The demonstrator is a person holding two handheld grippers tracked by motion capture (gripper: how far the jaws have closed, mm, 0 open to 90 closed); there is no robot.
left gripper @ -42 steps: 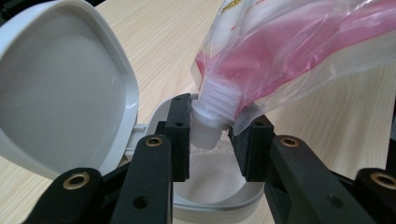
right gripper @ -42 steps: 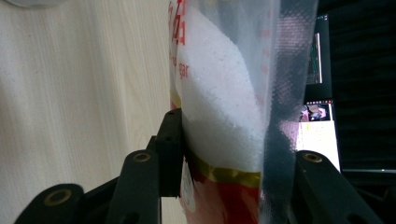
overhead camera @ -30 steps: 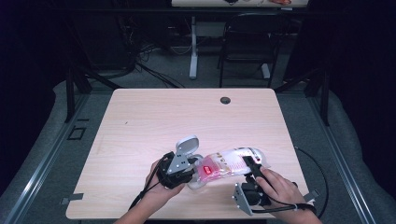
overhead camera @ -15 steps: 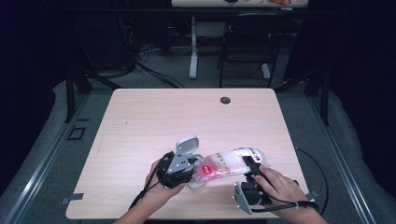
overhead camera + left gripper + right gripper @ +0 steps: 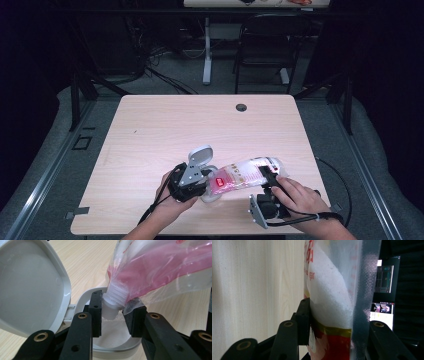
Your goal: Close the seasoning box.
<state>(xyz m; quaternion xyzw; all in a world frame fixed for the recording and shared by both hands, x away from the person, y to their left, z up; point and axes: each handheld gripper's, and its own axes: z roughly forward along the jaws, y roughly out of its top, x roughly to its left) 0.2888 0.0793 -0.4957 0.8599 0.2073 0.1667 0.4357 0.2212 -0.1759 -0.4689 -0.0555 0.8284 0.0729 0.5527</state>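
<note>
Over wooden table (image 5: 150, 135), pouch spout (image 5: 113, 306) sits between left jaws.

table's (image 5: 165, 125) far half open; pouch (image 5: 245, 174) blocks front.

Bright counter, dark surroundings

In the high view the counter (image 5: 165, 130) is evenly lit from above, while the floor and room behind are left nearly black; only soft, short shadows are cast beneath the hands. In the left gripper view, the white lid (image 5: 30, 287) is rendered pale and slightly blurred, and glare is seen on the clear pouch (image 5: 160, 267). In the right gripper view the near pouch film is soft, and the distant screens (image 5: 384, 295) are out of focus.
</note>
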